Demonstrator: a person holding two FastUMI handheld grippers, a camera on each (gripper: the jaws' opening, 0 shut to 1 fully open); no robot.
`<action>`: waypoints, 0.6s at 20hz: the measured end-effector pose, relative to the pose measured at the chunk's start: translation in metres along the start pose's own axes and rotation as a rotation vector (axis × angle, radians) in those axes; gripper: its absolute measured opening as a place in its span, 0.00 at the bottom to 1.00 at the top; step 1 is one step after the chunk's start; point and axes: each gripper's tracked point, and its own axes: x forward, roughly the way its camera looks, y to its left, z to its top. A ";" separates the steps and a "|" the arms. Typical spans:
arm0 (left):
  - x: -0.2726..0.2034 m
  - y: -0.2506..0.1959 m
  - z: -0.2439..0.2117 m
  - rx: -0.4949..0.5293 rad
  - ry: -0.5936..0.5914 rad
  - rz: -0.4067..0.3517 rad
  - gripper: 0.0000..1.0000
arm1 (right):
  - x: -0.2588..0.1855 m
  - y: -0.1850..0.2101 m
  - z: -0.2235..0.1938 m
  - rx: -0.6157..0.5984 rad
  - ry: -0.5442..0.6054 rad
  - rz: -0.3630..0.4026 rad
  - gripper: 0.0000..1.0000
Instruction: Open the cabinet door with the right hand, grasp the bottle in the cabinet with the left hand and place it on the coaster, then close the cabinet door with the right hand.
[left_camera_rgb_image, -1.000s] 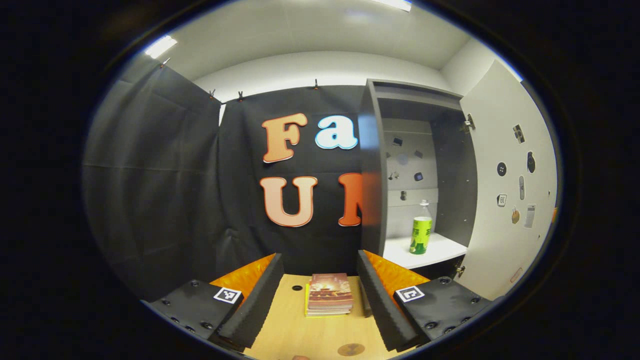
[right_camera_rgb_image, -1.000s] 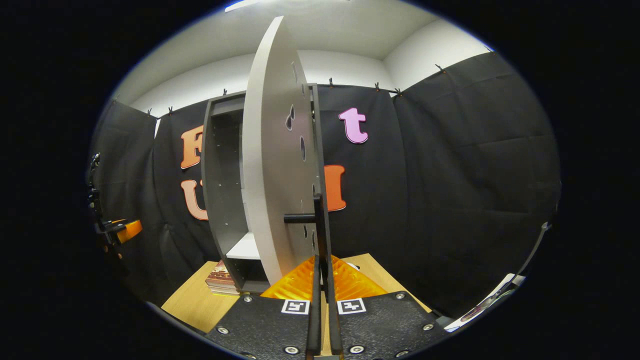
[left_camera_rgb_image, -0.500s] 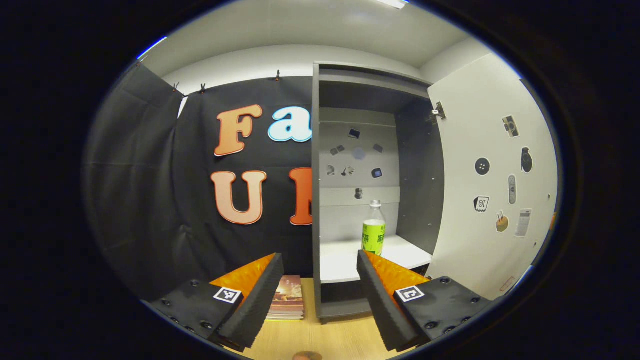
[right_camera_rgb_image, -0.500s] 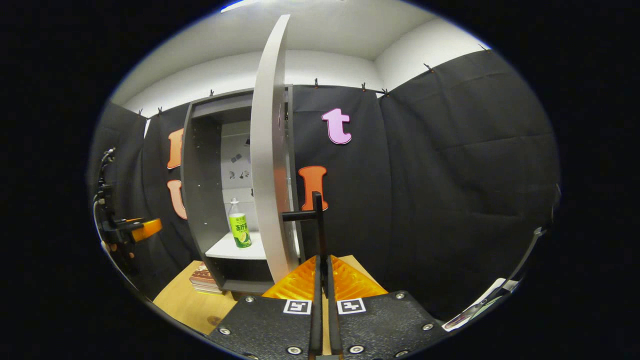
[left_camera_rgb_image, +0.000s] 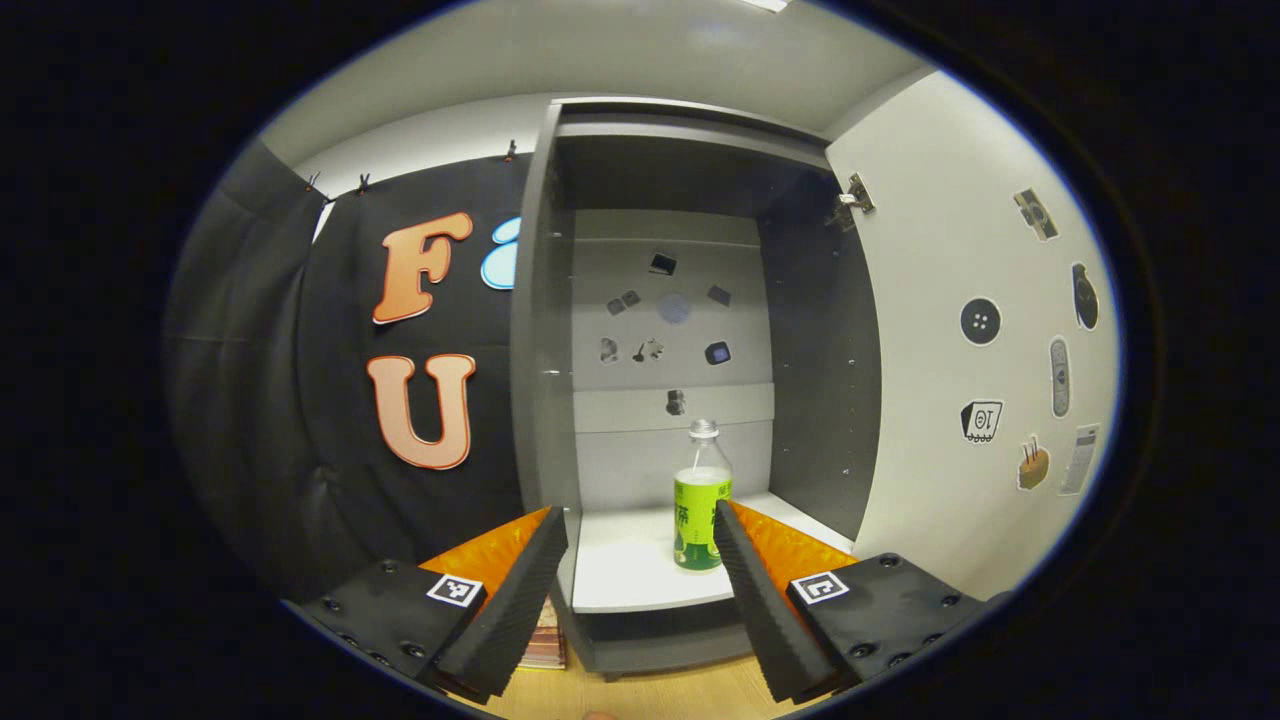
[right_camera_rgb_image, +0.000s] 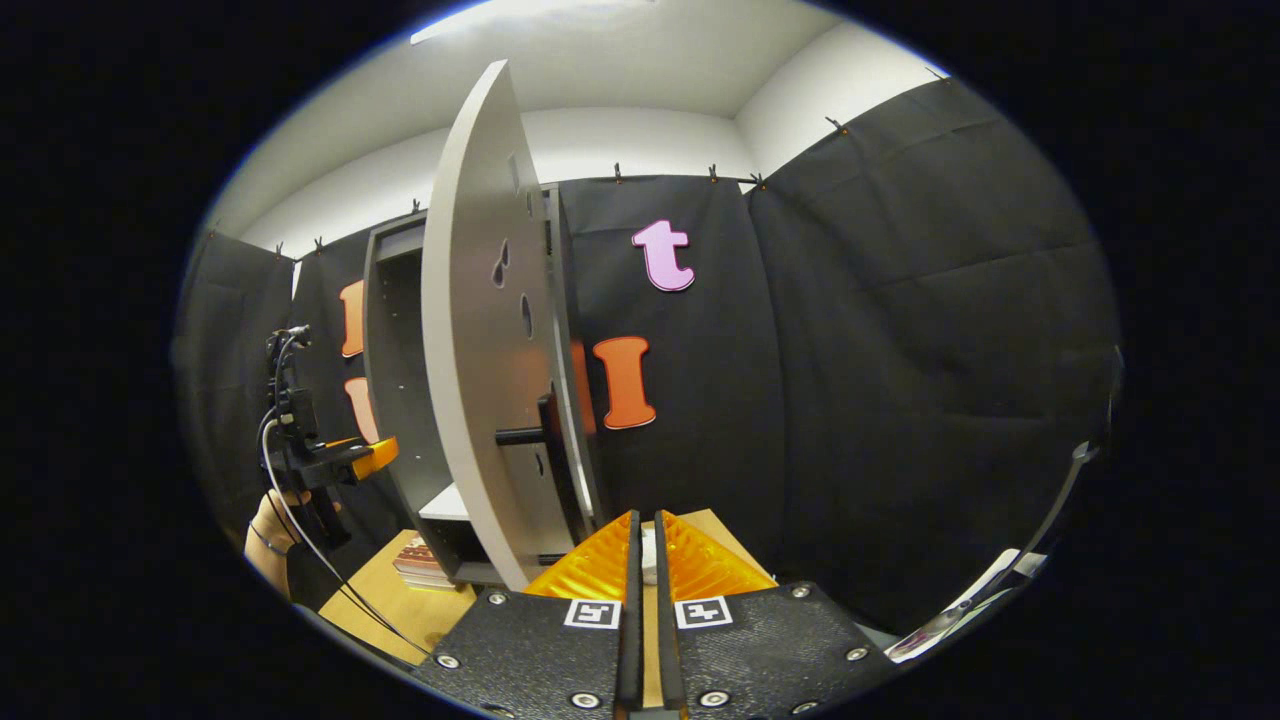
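Observation:
A clear bottle with a green label (left_camera_rgb_image: 700, 505) stands upright on the white shelf (left_camera_rgb_image: 620, 575) of the grey cabinet (left_camera_rgb_image: 540, 350). The cabinet door (left_camera_rgb_image: 950, 250) is swung wide open to the right. My left gripper (left_camera_rgb_image: 638, 515) is open in front of the shelf, and the bottle sits just inside its right finger, farther back. In the right gripper view the door (right_camera_rgb_image: 470, 330) shows edge-on with its black handle (right_camera_rgb_image: 525, 436). My right gripper (right_camera_rgb_image: 645, 520) is shut on nothing, to the right of the handle and apart from it. The left gripper (right_camera_rgb_image: 345, 460) and the hand (right_camera_rgb_image: 270, 525) holding it show at the far left.
A stack of books (left_camera_rgb_image: 545, 640) lies on the wooden table (right_camera_rgb_image: 400, 605) left of the cabinet's foot, seen also in the right gripper view as books (right_camera_rgb_image: 420, 565). Stickers dot the cabinet's back wall and the door's inner face. Black cloth walls close the booth.
The left gripper swung right and closer, bringing the bottle between its fingers. The right gripper has come off the door handle, which now sits to its left; the door stays open.

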 end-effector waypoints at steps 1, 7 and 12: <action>0.011 -0.005 -0.004 0.002 0.003 0.003 0.94 | 0.000 -0.002 0.001 -0.003 -0.004 -0.005 0.06; 0.076 -0.045 -0.041 -0.019 0.079 -0.036 0.95 | 0.005 -0.024 0.003 -0.053 -0.007 -0.049 0.43; 0.118 -0.052 -0.054 -0.010 0.086 -0.016 0.96 | 0.014 -0.047 0.004 -0.027 -0.004 -0.089 0.78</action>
